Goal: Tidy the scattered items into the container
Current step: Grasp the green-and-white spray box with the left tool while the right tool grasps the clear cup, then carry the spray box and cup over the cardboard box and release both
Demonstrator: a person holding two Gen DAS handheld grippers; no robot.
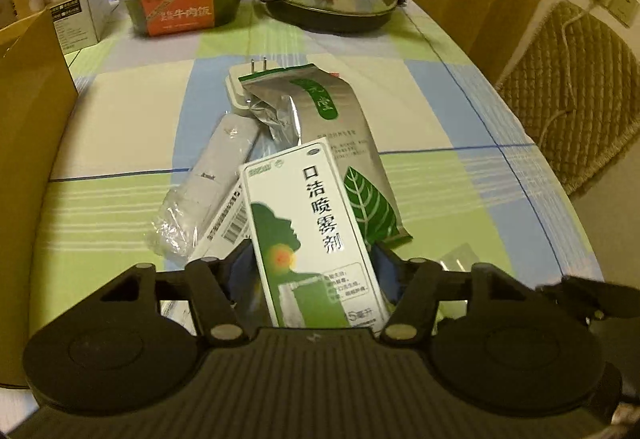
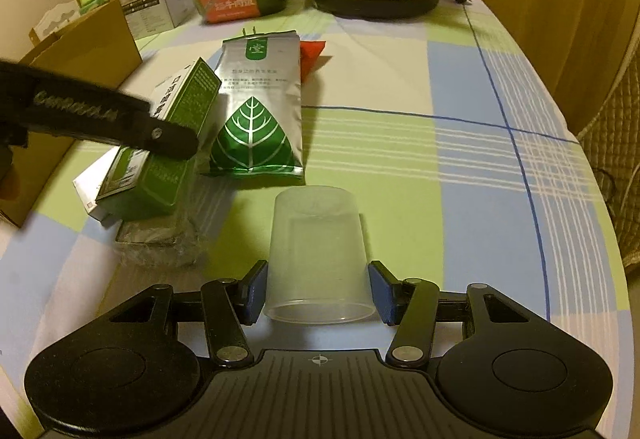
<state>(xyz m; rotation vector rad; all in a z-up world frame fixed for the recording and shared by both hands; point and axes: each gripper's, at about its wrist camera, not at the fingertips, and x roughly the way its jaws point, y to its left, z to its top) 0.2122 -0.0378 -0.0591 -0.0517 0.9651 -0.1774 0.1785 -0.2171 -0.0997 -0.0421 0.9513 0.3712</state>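
The cardboard box (image 2: 80, 51) is sitting at the left edge of the table (image 2: 400, 143). The left hand-held gripper (image 1: 310, 263) is clamping the green-and-white spray carton (image 1: 308, 227), tilting it above a wrapped packet (image 1: 200, 195). Just right of it, the silver leaf pouch (image 2: 260, 111) is lying flat. The right hand-held gripper (image 2: 318, 289) is spreading released around an upturned clear plastic cup (image 2: 318, 247), pads apart from it.

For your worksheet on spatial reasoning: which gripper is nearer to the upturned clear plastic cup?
Right. The right gripper has its fingers on either side of the plastic cup, close to its walls. The left gripper is off to the cup's left, shut on the green-and-white box.
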